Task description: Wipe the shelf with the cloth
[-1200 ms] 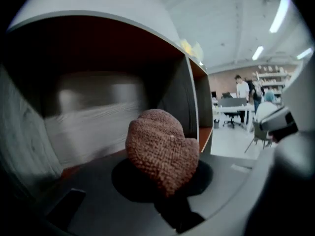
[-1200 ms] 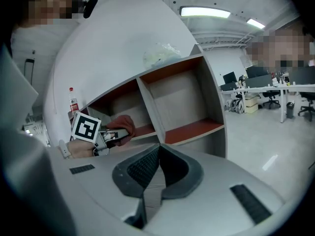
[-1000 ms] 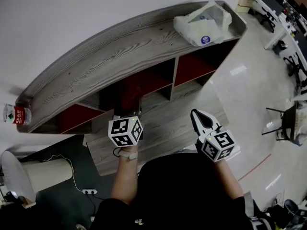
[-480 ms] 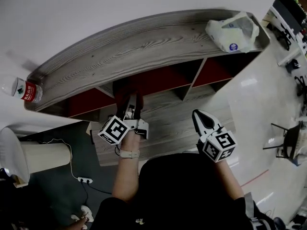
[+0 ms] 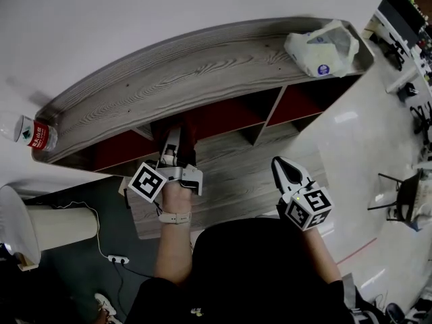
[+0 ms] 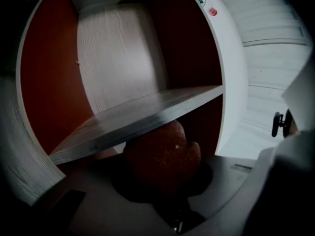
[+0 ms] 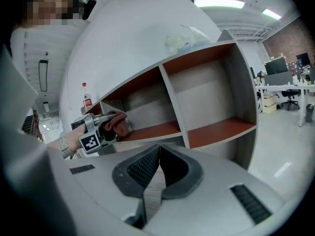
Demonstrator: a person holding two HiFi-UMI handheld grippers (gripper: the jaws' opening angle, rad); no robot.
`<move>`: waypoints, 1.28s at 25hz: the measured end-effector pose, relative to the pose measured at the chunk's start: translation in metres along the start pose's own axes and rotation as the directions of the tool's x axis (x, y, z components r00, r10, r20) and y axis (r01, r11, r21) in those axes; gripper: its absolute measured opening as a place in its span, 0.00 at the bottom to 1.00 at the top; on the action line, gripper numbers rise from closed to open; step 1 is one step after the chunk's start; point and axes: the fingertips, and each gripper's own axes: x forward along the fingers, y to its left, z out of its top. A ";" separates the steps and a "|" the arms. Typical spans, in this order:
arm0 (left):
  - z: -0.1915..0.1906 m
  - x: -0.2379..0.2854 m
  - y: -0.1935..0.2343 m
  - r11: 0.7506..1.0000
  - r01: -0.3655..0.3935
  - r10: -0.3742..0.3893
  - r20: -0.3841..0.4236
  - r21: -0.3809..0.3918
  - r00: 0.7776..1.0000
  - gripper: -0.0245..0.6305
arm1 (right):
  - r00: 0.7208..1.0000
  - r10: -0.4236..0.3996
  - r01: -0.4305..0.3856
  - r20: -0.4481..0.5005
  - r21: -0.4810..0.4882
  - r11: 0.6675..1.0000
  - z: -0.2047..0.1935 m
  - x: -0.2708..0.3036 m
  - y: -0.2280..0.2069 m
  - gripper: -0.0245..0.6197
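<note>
A long shelf unit has a grey wood-grain top and red-backed compartments. My left gripper reaches into a middle compartment, shut on a rust-red cloth. The cloth bulges out of the jaws and sits just under the front edge of a grey shelf board. In the right gripper view the left gripper holds the cloth at the red shelf floor. My right gripper hangs shut and empty in front of the unit, over the lower wood ledge.
A white plastic bag lies on the shelf top at the right end. A water bottle stands at the left end. A white cylinder and a power strip are on the floor at left; a chair stands at right.
My left gripper has gone forward with the cloth into the middle compartment and shifted a little left. The right gripper has stayed in place.
</note>
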 end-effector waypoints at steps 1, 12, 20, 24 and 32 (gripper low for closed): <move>0.003 0.002 -0.007 1.000 0.014 -0.014 0.008 0.006 1.000 0.15 | 1.000 -0.002 0.002 0.001 0.000 1.000 0.000 0.000 0.000 0.03; 0.032 0.015 -0.070 0.988 0.147 -0.154 0.146 0.051 0.977 0.15 | 1.000 0.004 -0.004 -0.004 -0.002 1.000 0.000 -0.001 0.001 0.03; 0.043 0.029 -0.060 0.983 0.176 -0.181 0.248 0.042 0.952 0.15 | 1.000 -0.003 0.003 -0.009 -0.001 1.000 -0.001 -0.003 -0.003 0.03; 0.049 0.039 -0.043 0.990 0.130 -0.138 0.258 0.048 0.956 0.16 | 1.000 -0.011 0.011 -0.006 -0.002 1.000 0.000 -0.005 -0.006 0.03; 0.039 0.039 -0.003 1.000 0.021 -0.016 0.257 -0.017 0.966 0.16 | 1.000 -0.026 0.026 0.003 0.003 1.000 0.003 -0.007 -0.011 0.04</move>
